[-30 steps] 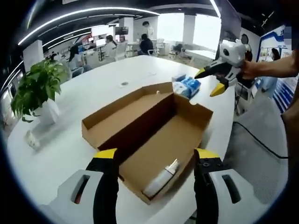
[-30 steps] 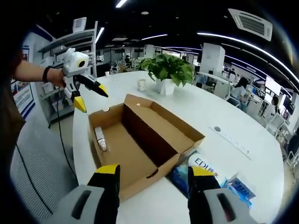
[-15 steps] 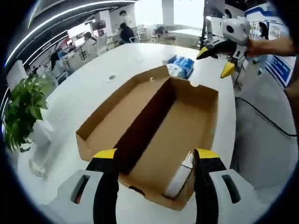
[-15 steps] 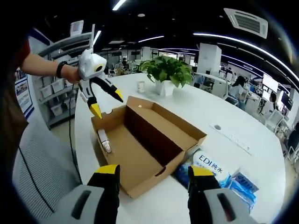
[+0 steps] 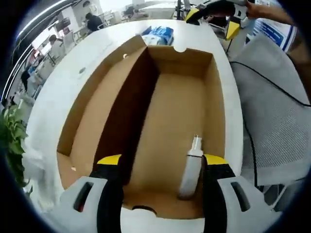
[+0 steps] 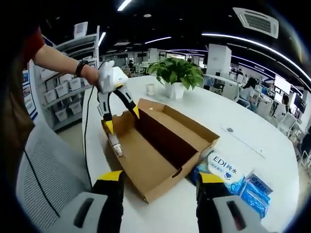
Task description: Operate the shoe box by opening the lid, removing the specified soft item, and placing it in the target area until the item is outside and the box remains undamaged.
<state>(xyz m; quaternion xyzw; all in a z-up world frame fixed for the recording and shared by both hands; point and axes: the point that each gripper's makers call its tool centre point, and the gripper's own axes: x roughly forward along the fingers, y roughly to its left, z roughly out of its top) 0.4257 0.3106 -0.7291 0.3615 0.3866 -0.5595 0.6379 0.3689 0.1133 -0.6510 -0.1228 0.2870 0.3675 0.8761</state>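
1. While the left gripper point(image 6: 119, 119) is hung over the near end of the shoe box point(image 5: 165, 121), its jaws are spread wide with nothing held.
2. The right gripper point(image 6: 158, 180) is also kept wide open, parked at the box's other end.
3. A white tube-like item point(image 5: 191, 170) is laid on the box floor along the side wall, long axis down the box's length, narrow tip aimed at the far end.
4. Blue tissue packs point(image 6: 224, 170) are seen just beside the box, and a potted plant point(image 6: 176, 77) further off on the white table point(image 6: 243, 126).
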